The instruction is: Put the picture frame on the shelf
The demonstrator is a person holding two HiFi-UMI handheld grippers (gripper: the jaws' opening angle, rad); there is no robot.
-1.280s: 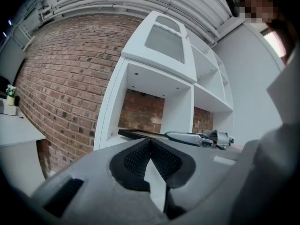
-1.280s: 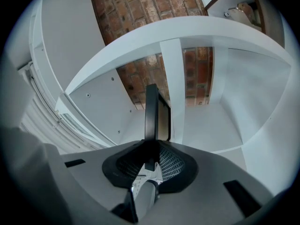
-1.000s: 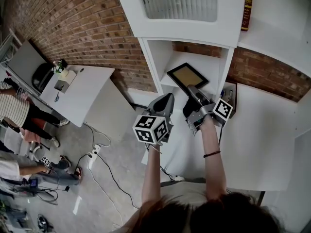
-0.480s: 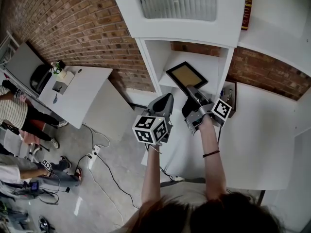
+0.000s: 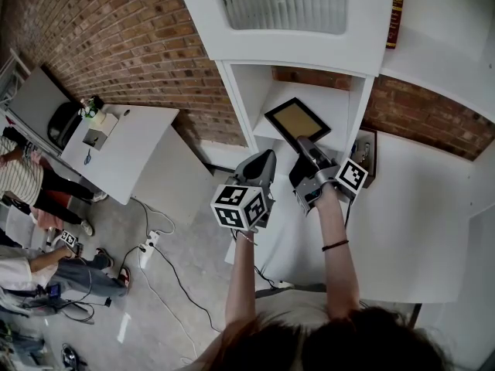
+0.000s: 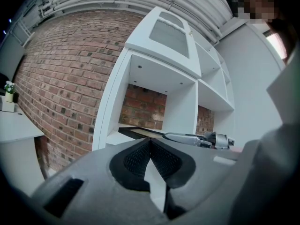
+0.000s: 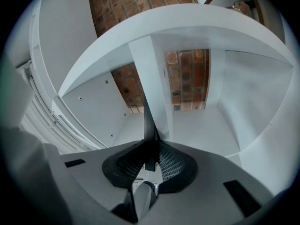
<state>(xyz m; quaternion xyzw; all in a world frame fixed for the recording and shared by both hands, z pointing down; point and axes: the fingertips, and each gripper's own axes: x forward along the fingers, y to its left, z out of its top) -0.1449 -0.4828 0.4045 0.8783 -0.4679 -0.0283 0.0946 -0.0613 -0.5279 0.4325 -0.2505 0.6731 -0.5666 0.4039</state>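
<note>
Right gripper (image 5: 307, 144) jaws clamp the picture frame (image 5: 298, 120) at its near edge. The frame extends toward 11 o'clock, flat over the shelf (image 5: 340, 99) board. Left gripper (image 5: 265, 158), jaws together and empty, sits at 8 o'clock, farther away.

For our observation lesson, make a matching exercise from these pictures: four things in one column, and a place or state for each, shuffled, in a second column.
Things
1. Frame
2. Left tongs
3. Book
4. Plant

Place or state
A. on the white table by the brick wall
B. shut, nothing between them
C. gripped by the right tongs
D. red, high on the shelving

Pairs: 1-C, 2-B, 3-D, 4-A
</note>
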